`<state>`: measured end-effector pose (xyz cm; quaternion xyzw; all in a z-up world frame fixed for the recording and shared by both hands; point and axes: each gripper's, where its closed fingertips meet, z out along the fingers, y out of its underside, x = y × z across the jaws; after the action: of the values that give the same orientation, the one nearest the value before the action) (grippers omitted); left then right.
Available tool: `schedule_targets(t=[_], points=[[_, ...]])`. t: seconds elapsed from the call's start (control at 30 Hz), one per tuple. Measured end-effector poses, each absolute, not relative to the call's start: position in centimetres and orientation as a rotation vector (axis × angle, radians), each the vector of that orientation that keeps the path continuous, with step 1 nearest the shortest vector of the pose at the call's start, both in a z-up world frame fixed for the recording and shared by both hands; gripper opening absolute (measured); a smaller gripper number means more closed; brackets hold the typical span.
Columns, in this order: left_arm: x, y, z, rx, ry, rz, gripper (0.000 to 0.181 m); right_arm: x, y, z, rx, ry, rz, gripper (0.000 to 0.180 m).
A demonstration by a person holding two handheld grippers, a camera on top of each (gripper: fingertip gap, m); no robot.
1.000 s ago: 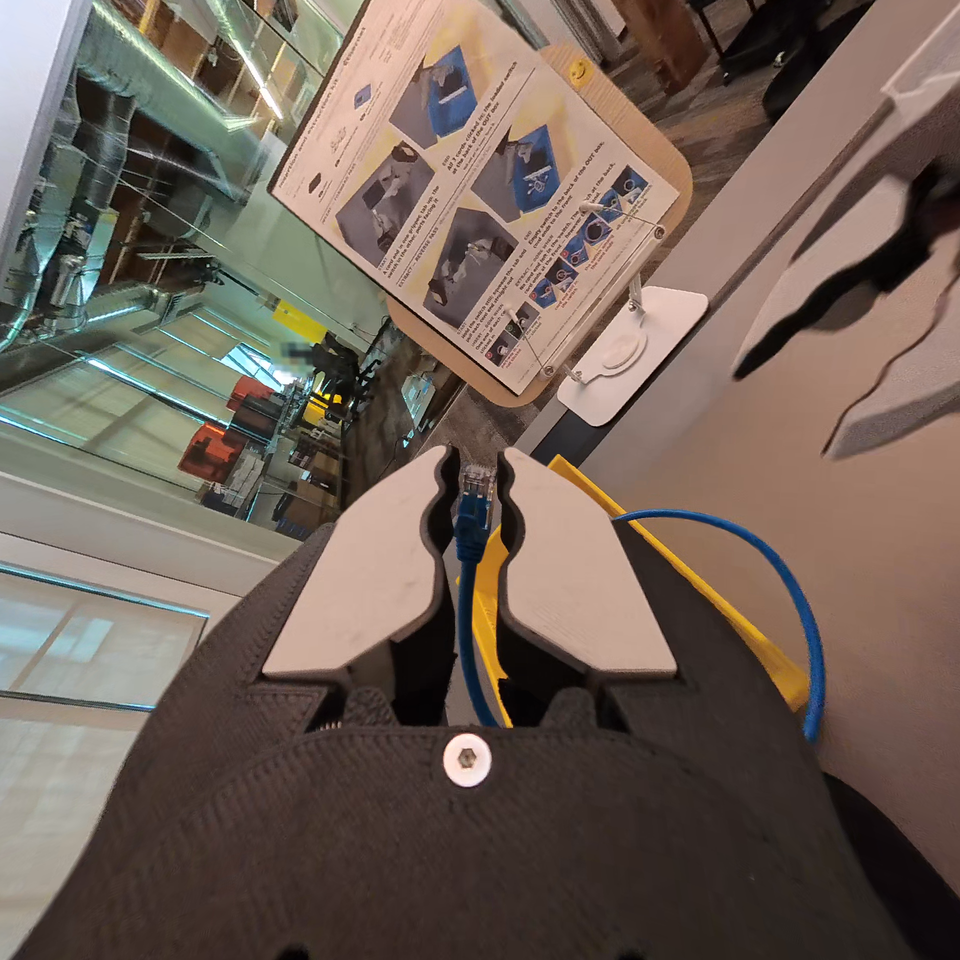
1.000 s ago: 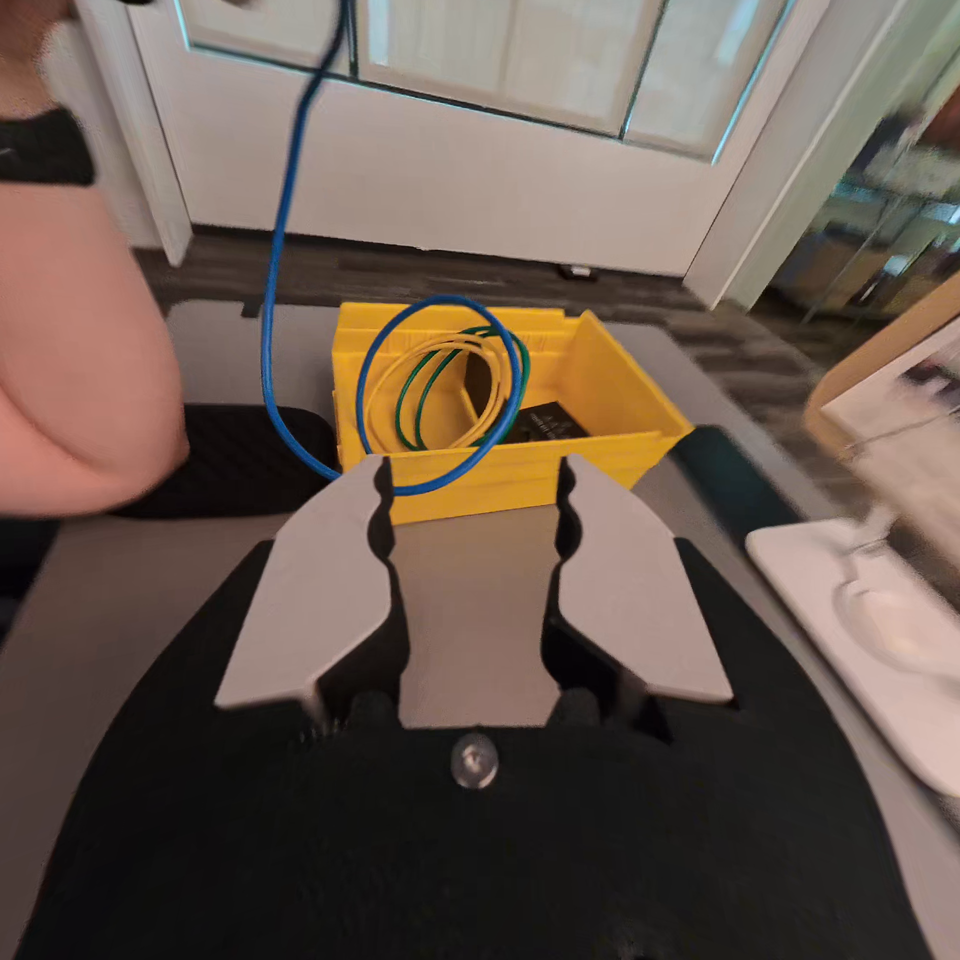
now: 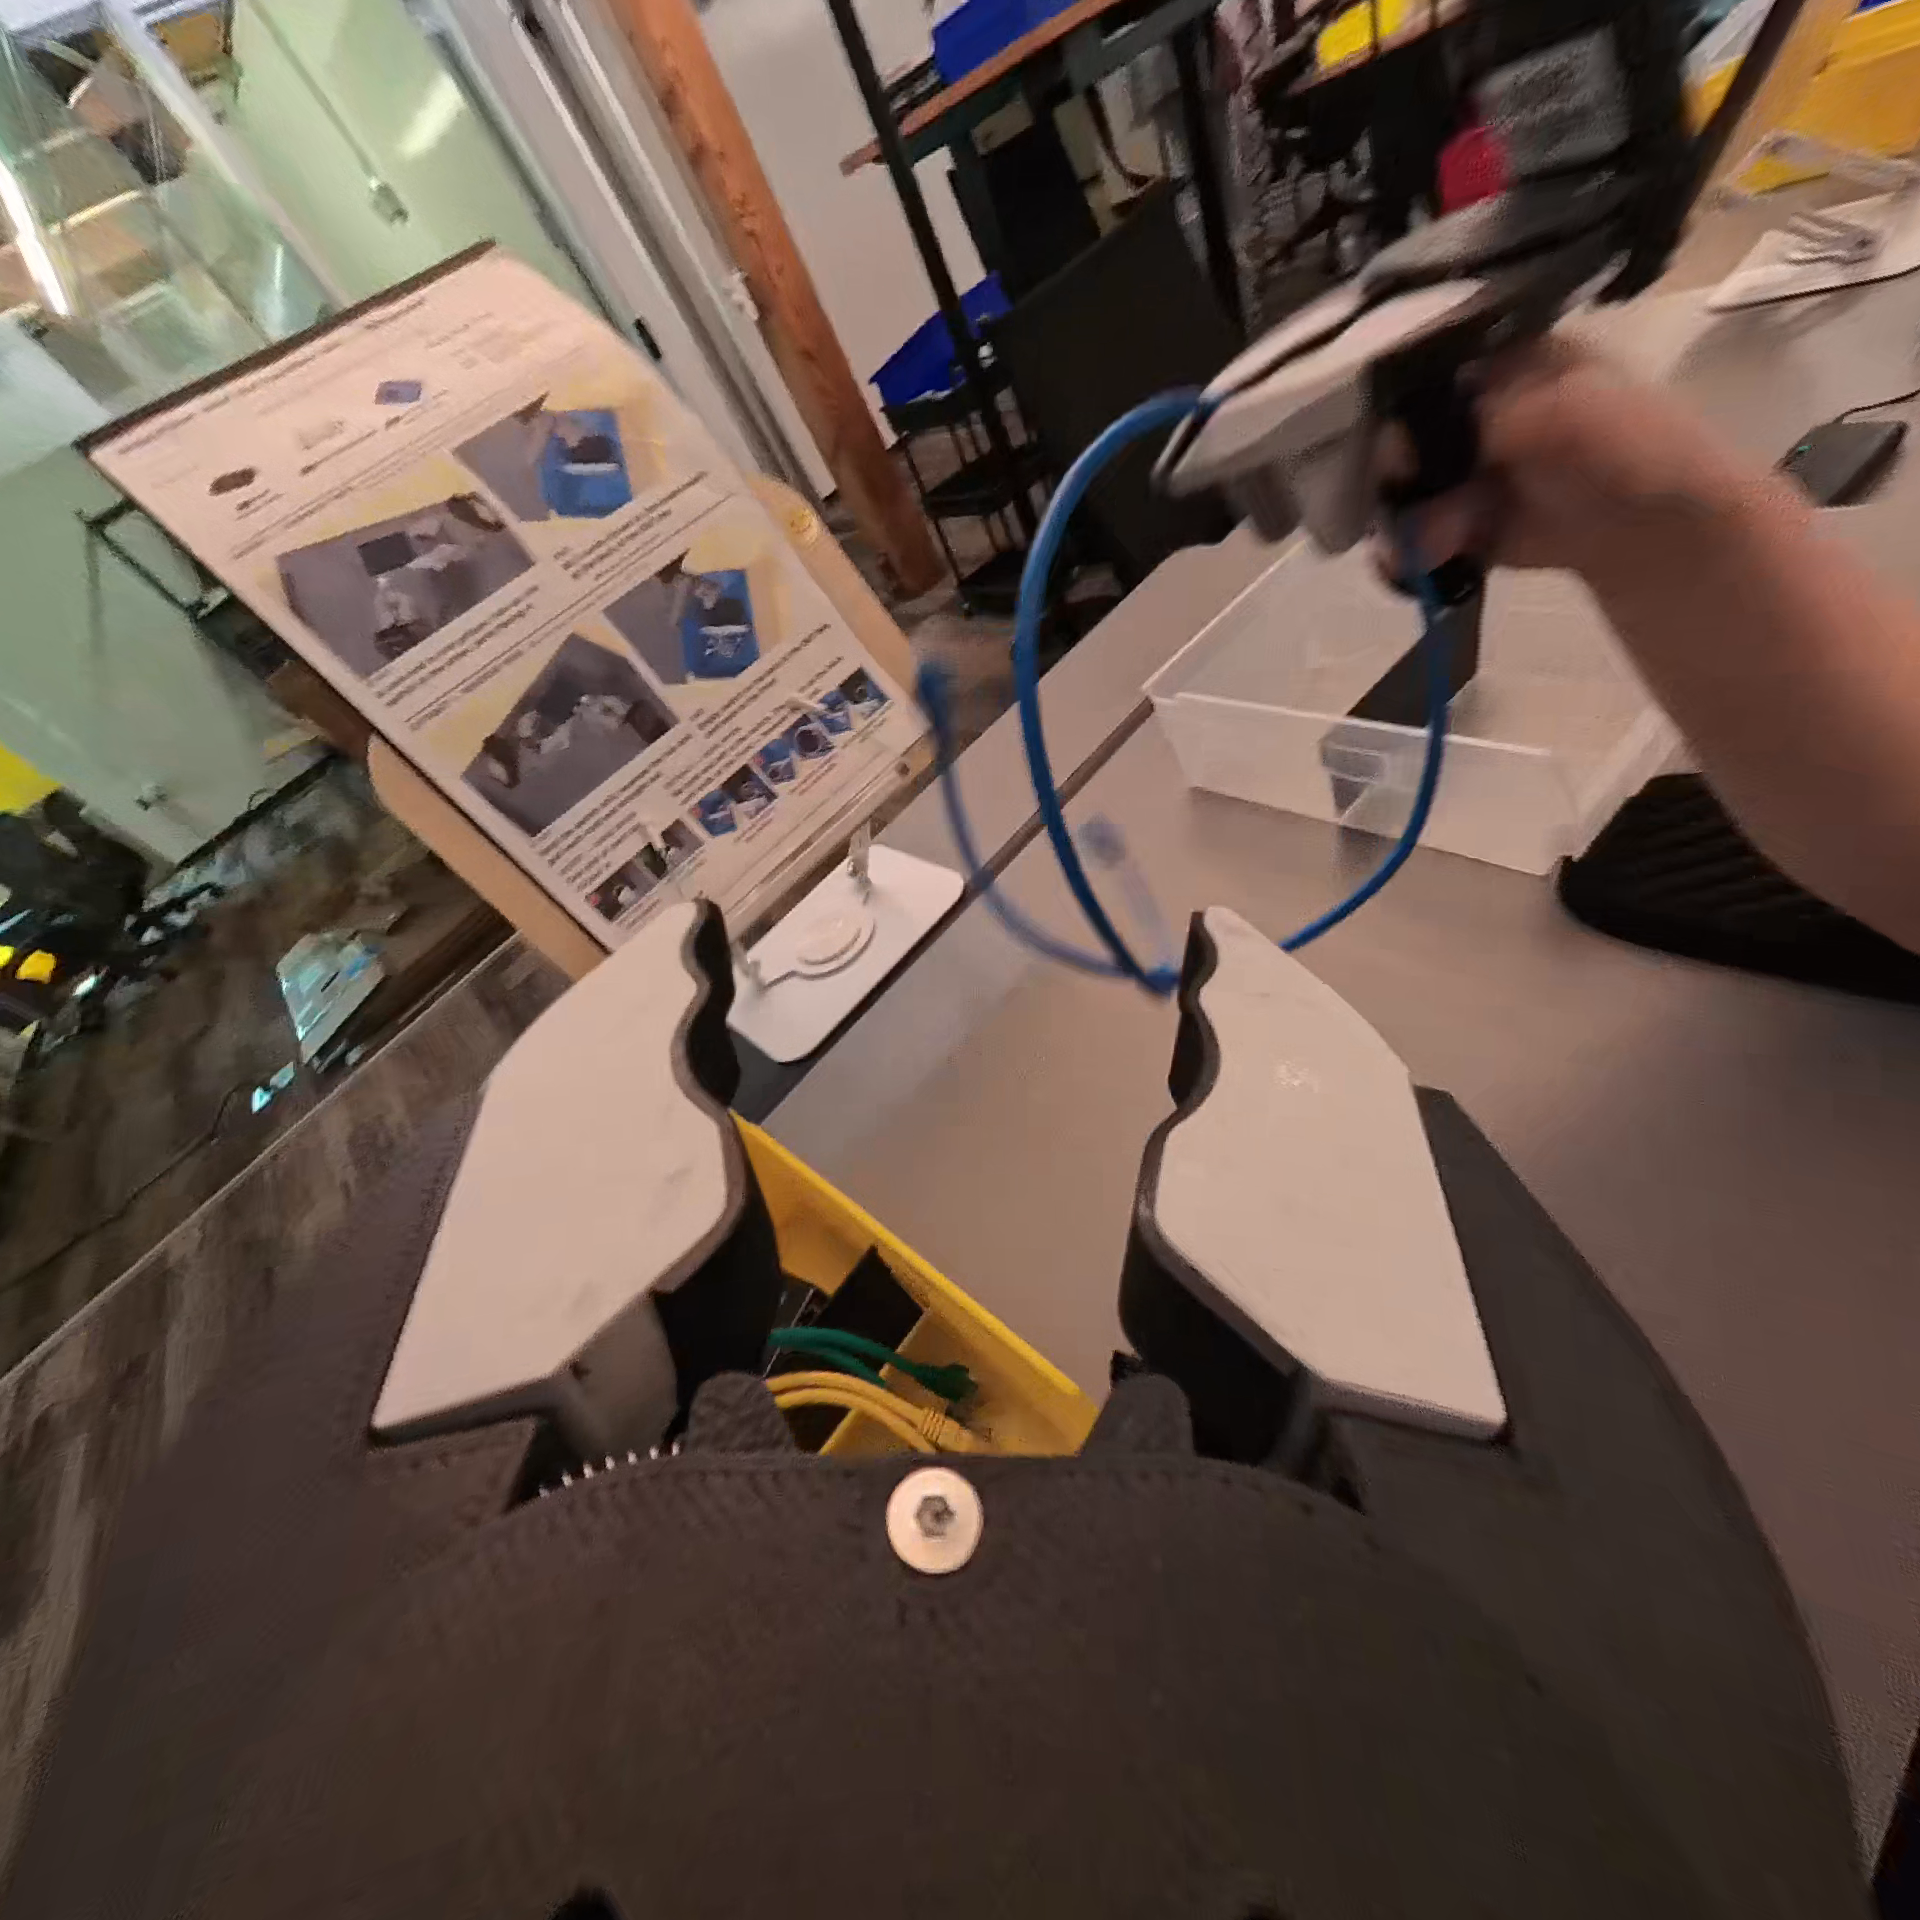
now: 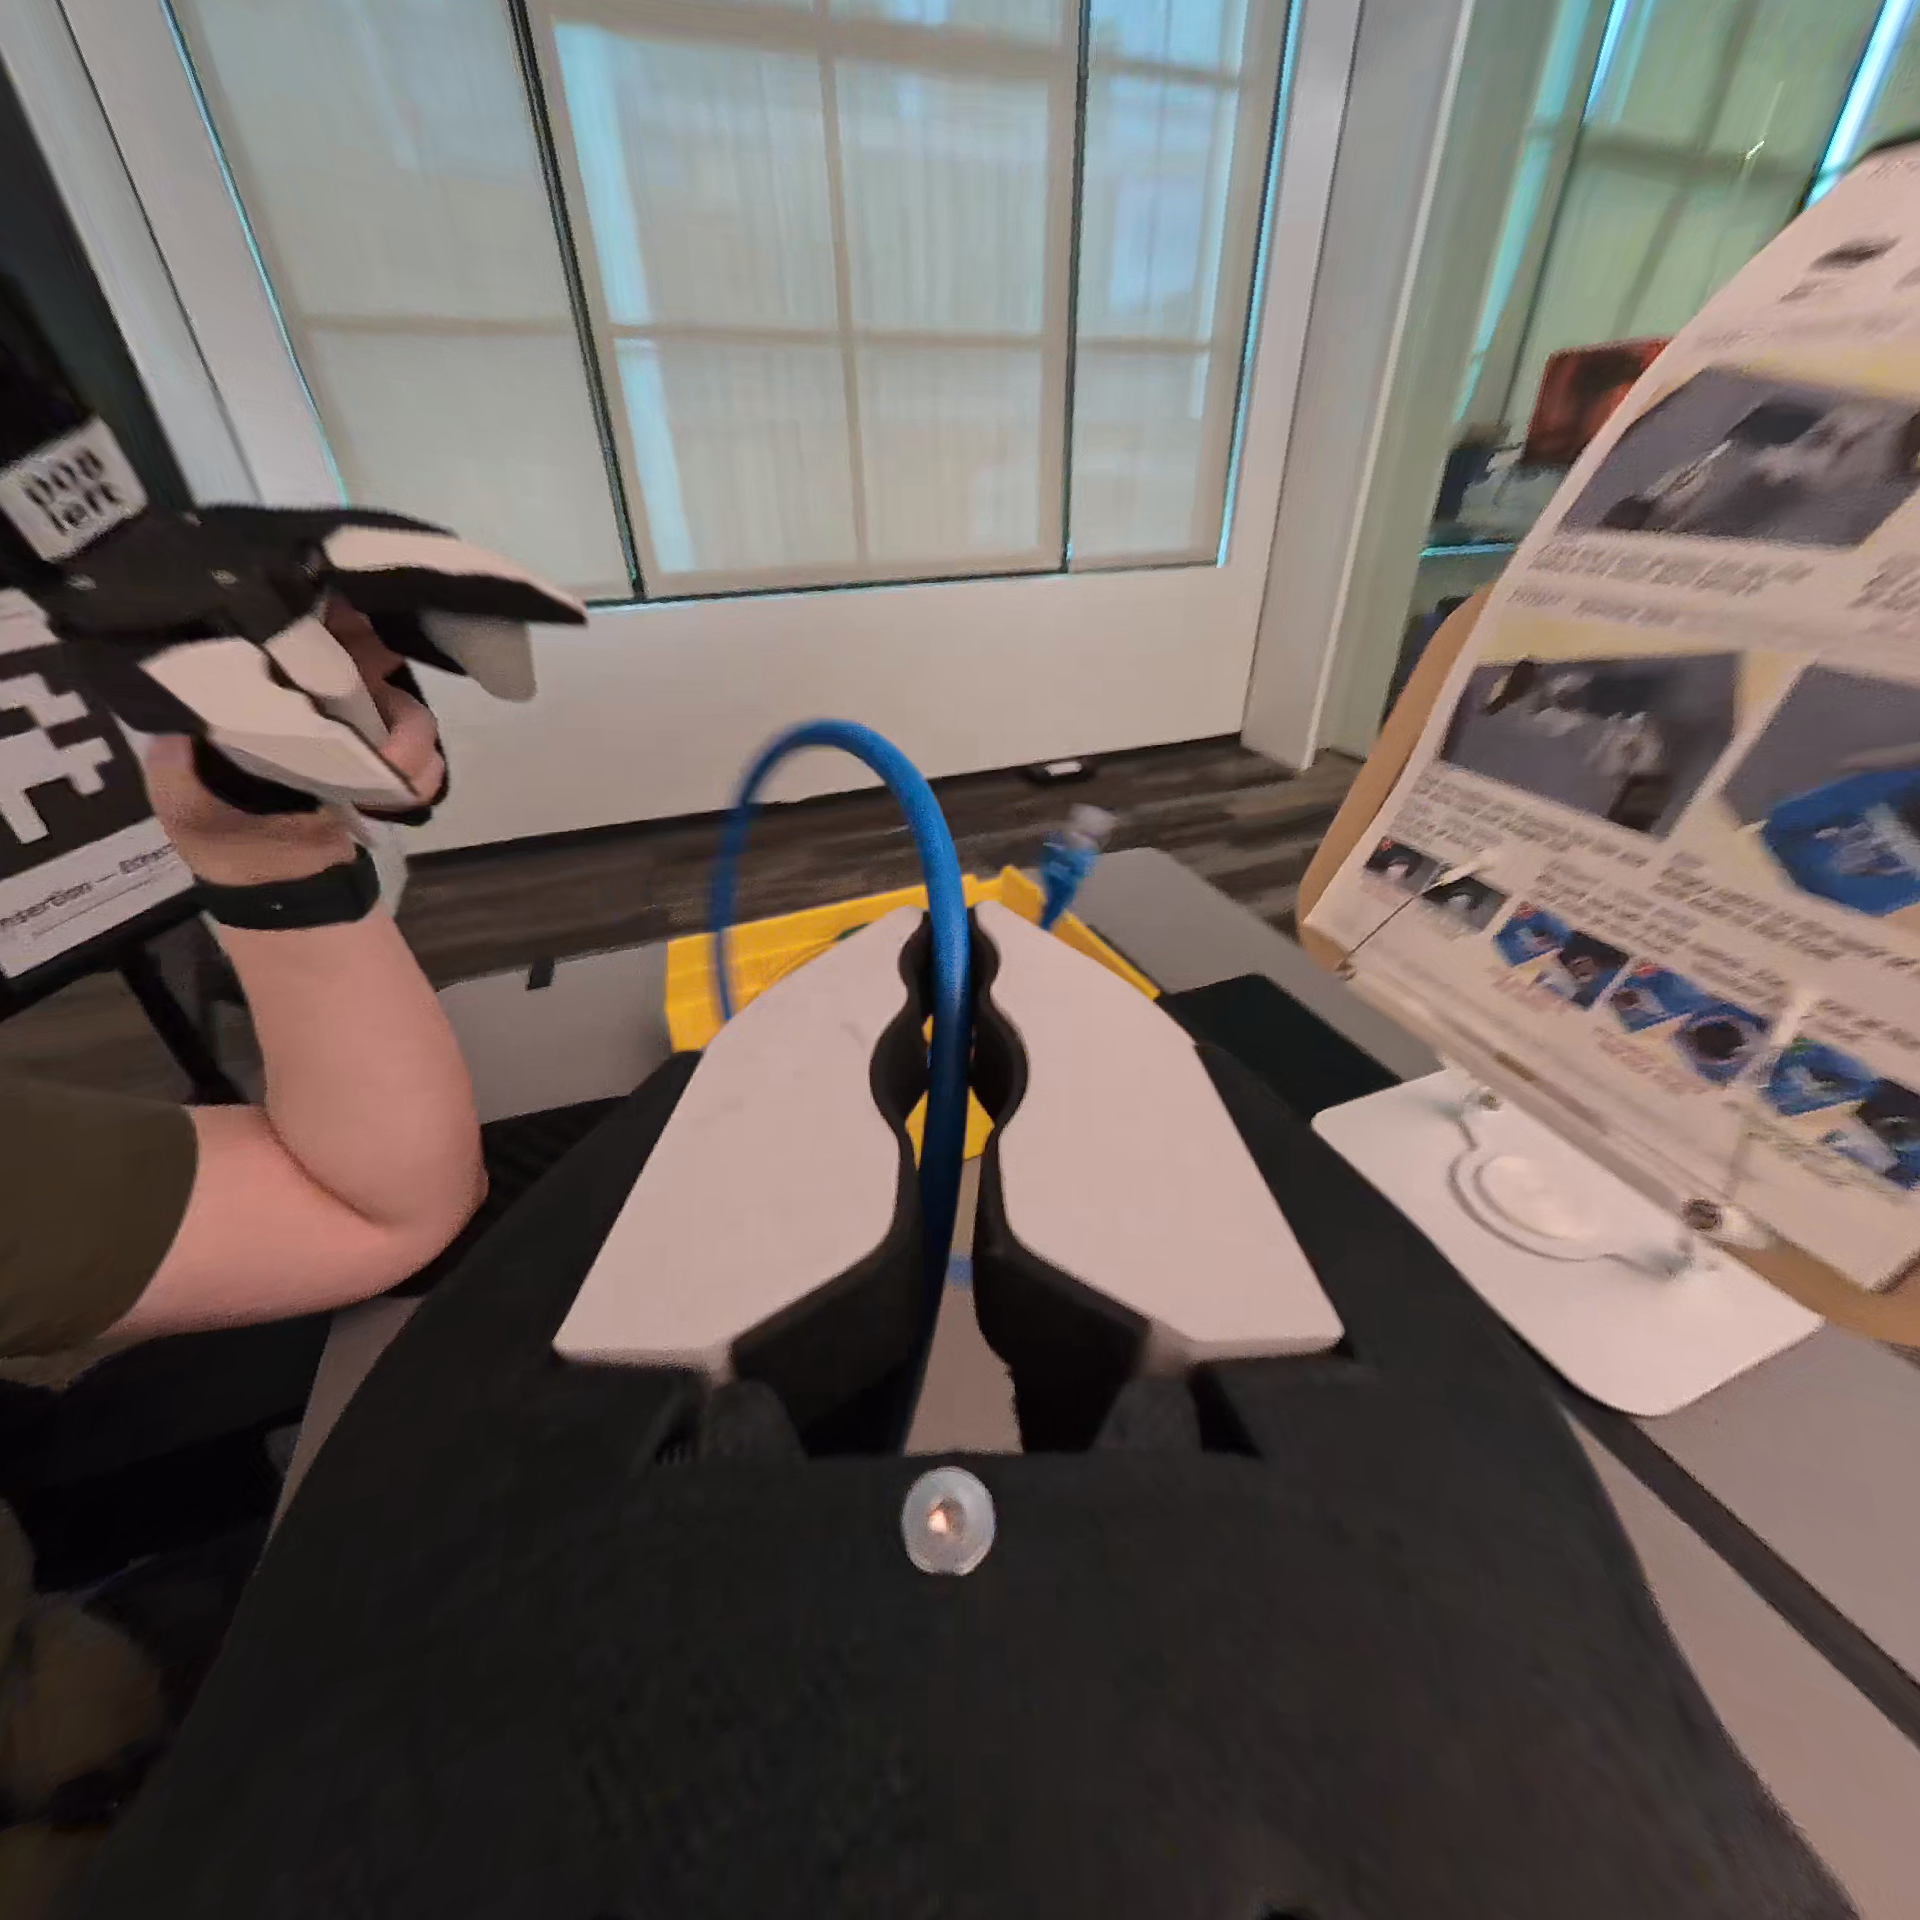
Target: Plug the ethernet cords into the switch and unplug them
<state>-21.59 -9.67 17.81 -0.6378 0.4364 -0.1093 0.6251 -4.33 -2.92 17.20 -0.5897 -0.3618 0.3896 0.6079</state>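
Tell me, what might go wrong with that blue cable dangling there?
The right gripper pinches the blue cable mid-length, not at a plug, so the cable could slide through. Its free plug swings loose and blurred above the yellow bin, so it may snag the bin's rim. The left gripper is open and empty, steadying nothing.

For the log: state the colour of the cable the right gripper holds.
Blue ethernet cable, clearest in the right wrist view.
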Motion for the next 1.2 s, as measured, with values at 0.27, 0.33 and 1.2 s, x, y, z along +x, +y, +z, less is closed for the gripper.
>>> schedule_targets(t=[0.27, 0.33, 1.2], points=[[-22.2, -6.7, 15.3, -1.621, 0.995, -0.174, 0.083, -0.2, -3.0, 12.6, -1.697, -0.948, 0.706, 0.003], [-22.4, -6.5, 14.7, -1.654, 1.010, -0.177, 0.082, 0.1, -3.0, 8.6, -1.880, -1.051, 0.725, 0.003], [-40.3, 7.1, -4.5, -2.533, 0.844, 0.032, 0.033, 1.7, 2.8, -1.1, -2.325, -1.029, 0.443, 0.027]])
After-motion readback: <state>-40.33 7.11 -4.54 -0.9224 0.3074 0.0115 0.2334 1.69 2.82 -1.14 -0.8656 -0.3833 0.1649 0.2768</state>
